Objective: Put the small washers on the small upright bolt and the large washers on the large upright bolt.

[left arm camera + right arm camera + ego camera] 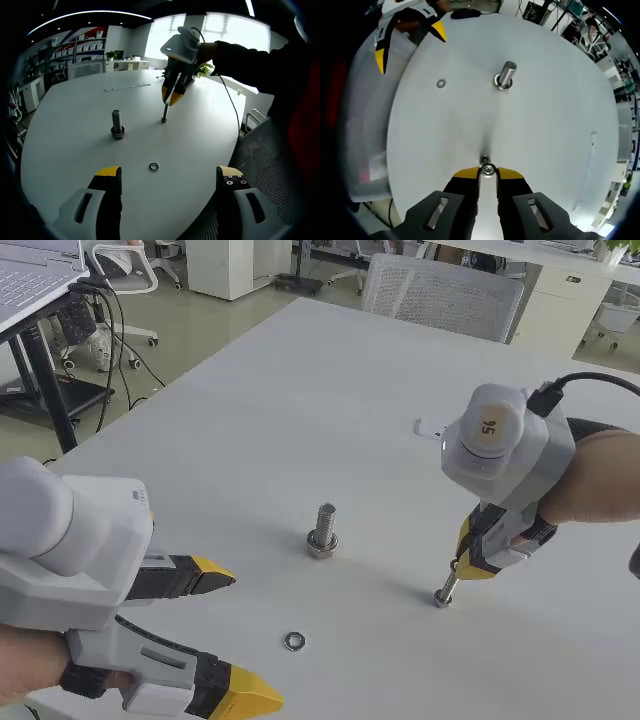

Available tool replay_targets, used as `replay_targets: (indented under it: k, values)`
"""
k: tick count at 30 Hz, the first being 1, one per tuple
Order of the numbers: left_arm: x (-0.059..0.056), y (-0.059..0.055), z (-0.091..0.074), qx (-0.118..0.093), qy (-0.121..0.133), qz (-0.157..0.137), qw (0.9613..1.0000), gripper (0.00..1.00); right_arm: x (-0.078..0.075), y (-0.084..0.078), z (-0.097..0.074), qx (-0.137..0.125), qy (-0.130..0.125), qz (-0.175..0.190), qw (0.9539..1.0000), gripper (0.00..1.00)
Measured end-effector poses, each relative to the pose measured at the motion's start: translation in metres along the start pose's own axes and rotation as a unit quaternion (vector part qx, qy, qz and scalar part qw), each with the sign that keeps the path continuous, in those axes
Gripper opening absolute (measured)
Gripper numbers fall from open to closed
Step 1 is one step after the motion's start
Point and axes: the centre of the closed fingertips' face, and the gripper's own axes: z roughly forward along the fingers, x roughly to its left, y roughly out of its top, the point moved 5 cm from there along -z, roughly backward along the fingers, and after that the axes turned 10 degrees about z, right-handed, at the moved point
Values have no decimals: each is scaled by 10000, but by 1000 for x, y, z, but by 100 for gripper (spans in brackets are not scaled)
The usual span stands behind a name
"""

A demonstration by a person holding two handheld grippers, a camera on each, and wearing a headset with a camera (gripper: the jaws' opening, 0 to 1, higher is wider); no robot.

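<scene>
The right hand-held gripper (488,174) has its jaws pinched nearly together on what looks like a small washer (488,170), held right at the top of the small bolt (485,160). The bolt stands free on the counter (545,150) and seems to lean in the head view. A sideways nudge could topple it, and an off-centre release could send the washer skittering. The left hand-held gripper (167,175) hangs wide open near a loose washer (154,166), which lies flat and may slip from the tips. The large bolt (117,125) stands well apart.
</scene>
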Motion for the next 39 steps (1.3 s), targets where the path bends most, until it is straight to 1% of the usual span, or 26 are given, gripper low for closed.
replay_targets:
  k: [4, 14, 20, 27, 39]
  values:
    - [0, 0, 0, 4, 4, -3, 10000, 77, 0, 0, 2, -6, 22, 14, 10000, 14]
    - [-1, 0, 2, 21, 1, -12, 10000, 77, 0, -2, 13, 36, 109, 52, 9999, 14]
    - [-2, -1, 3, 32, -12, -17, 10000, 76, 0, -4, 23, 102, 159, 77, 9998, 14]
    - [-2, -1, 3, 34, -6, -25, 10000, 76, -1, -7, 39, 178, 223, 106, 9995, 14]
    - [-3, -2, 2, 48, -6, -33, 10000, 76, 0, -7, 48, 229, 264, 124, 9993, 14]
